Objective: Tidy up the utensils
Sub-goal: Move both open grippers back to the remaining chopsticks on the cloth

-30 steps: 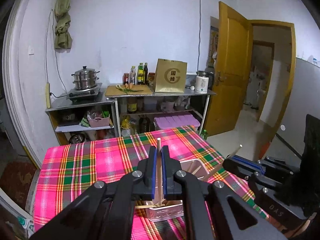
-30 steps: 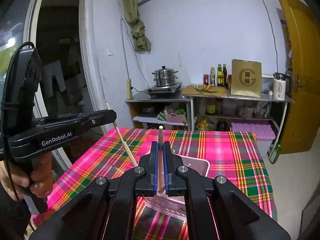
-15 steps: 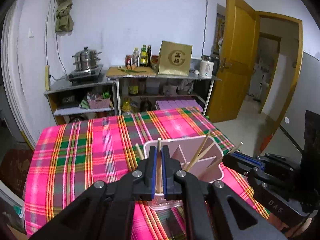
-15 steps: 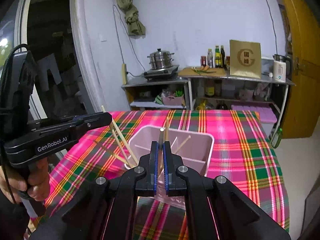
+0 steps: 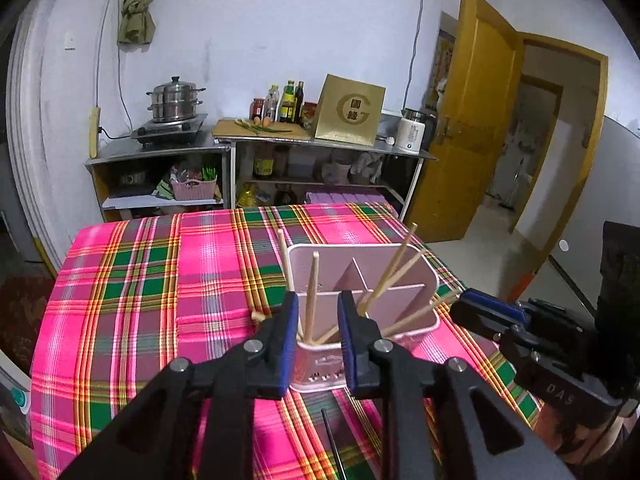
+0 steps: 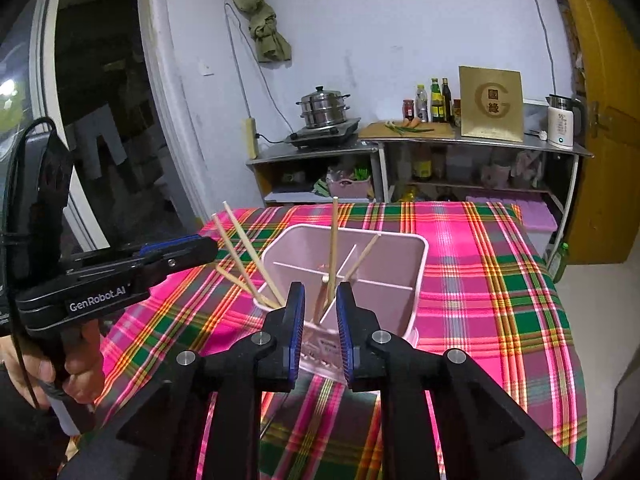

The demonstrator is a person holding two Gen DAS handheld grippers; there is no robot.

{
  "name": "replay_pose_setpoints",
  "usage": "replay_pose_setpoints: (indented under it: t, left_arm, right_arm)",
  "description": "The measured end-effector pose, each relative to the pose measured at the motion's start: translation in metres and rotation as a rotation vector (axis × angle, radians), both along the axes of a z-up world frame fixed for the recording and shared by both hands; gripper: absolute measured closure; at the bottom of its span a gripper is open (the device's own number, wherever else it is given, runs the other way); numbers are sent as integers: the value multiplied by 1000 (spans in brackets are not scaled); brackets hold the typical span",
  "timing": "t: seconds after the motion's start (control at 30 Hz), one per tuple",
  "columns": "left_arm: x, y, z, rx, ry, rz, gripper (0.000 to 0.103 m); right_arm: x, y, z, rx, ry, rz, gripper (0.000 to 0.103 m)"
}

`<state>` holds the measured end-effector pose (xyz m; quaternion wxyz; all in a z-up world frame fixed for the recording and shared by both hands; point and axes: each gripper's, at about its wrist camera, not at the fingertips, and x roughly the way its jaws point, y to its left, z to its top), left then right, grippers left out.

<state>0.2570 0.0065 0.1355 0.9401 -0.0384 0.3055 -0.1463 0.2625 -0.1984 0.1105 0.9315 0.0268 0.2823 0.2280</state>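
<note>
- Left gripper (image 5: 318,308) spread apart, blue pads clear of everything, hovering just above the near edge of the pink utensil holder (image 5: 430,280).
- Between those parted fingers, one wooden chopstick (image 5: 311,296) standing nearly upright in the holder's near-left compartment, touching neither pad.
- Below the fingers, on the cloth in front of the holder, a thin dark stick (image 5: 332,440); hard to tell what kind, too slender in this view.
- Right gripper (image 6: 320,304) likewise parted and gripping nothing, poised over the holder's near corner in its own view.
- In the gap between its pads, a chopstick (image 6: 332,244) rising steeply from a near compartment, with a shorter one (image 6: 320,300) leaning beside it, both free of the pads.
- Farther left in the right wrist view, a bundle of chopsticks (image 6: 244,248) slanting out of the holder's left compartment toward the other tool.
- In the left wrist view, two more chopsticks (image 5: 394,270) tilting to the right out of a right-hand compartment, and another lying low toward the right gripper, seen from the side with its blue pads near the holder's right wall.
- Holder itself split by crossing partitions, resting on the pink and green plaid tablecloth (image 5: 140,280).
- Beyond the table, metal shelving (image 5: 160,152) against the wall carrying a steel steamer pot (image 5: 174,98), bottles (image 5: 286,98) and a gold box (image 5: 350,110).
- At far right, an open yellow door (image 5: 476,120).
</note>
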Motion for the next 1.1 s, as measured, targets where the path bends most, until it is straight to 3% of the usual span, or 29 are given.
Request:
replay_pose_setpoints:
  t: [0.13, 0.4, 0.7, 0.83, 1.1]
  left_arm:
    - [-28, 6, 1, -20, -36, -4, 77]
    - [-85, 21, -24, -29, -49, 2, 75]
    - [-130, 33, -76, -4, 23, 45, 75]
    - [-145, 41, -96, 12, 60, 68, 75]
    - [-139, 64, -123, 47, 135, 148, 75]
  right_arm:
    - [-21, -9, -2, 21, -15, -2, 75]
    - [-69, -27, -19, 34, -19, 7, 75]
    - [-112, -43, -59, 34, 56, -4, 75]
    - [-124, -45, -73, -14, 72, -25, 75]
    - [-120, -56, -97, -33, 137, -44, 75]
